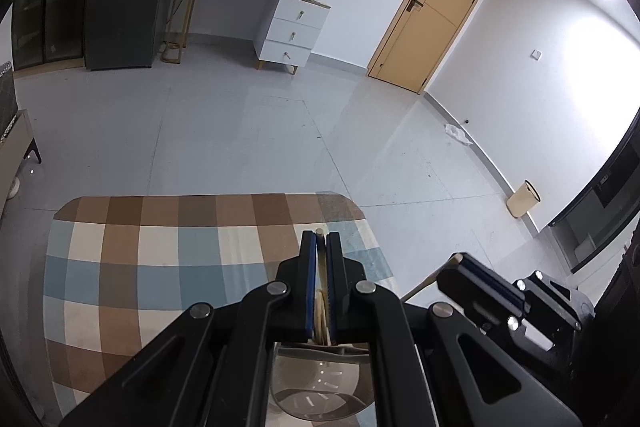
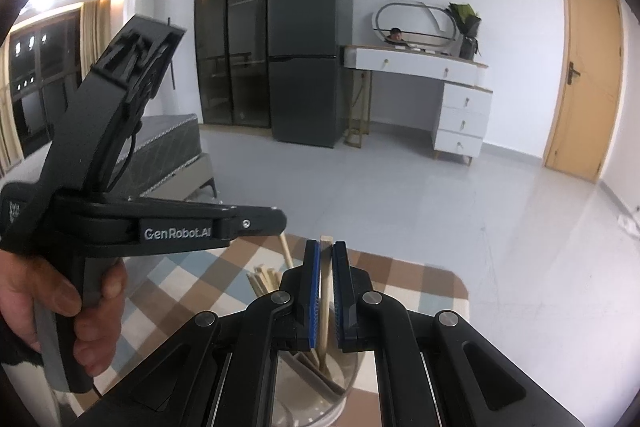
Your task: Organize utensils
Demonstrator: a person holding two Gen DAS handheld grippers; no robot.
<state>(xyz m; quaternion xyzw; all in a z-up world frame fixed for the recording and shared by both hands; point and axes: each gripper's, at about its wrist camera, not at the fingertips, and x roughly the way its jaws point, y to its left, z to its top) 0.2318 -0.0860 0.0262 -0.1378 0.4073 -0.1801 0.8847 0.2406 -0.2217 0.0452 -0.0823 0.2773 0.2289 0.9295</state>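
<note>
Left gripper (image 1: pixel 321 239) clamped on pale wooden chopstick (image 1: pixel 319 231); right gripper (image 2: pixel 326 251) clamped on second pale wooden chopstick (image 2: pixel 325 283). Both sticks angled down into clear perforated holder cup (image 1: pixel 320 391) directly below jaws, likely for dropping in beside sticks already standing there.

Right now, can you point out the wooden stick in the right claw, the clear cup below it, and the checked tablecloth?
wooden stick (image 2: pixel 325 291), right wrist view, mid-shaft between the pads.
clear cup (image 2: pixel 352 379), right wrist view, its right wall.
checked tablecloth (image 1: pixel 160 267), left wrist view, bare middle.
</note>
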